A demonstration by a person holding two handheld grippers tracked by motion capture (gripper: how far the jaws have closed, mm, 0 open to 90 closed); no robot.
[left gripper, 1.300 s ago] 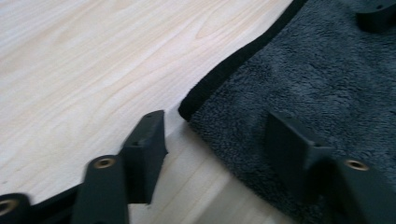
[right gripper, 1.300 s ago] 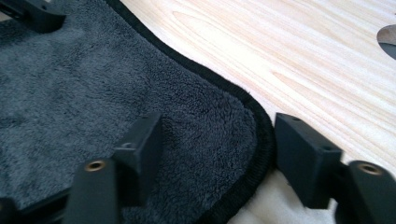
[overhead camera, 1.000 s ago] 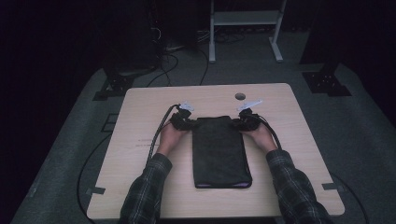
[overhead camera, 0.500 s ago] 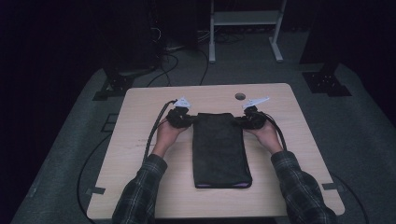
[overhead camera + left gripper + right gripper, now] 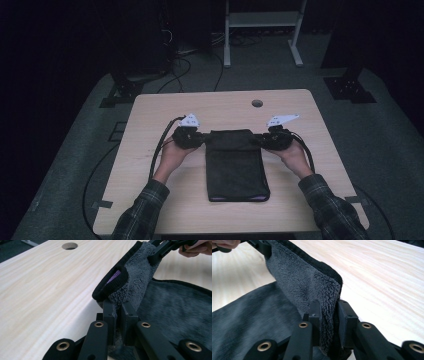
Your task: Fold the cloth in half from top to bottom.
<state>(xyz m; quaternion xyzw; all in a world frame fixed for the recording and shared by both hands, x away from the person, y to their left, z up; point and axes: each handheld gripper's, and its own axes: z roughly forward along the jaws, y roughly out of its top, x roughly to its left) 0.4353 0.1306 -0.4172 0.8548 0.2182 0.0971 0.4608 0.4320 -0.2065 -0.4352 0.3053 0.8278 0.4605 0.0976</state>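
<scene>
Both hand-held grippers, left point(image 5: 200, 139) and right point(image 5: 264, 140), pinch the far corners of the soft, limp towel point(image 5: 235, 167); corner holds suit it.

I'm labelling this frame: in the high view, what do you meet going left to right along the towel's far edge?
Left hand → left gripper → dark towel → right gripper → right hand.

Dark lab: lone table point(image 5: 150, 115); cables point(image 5: 185, 65); metal stand point(image 5: 260, 30).
</scene>
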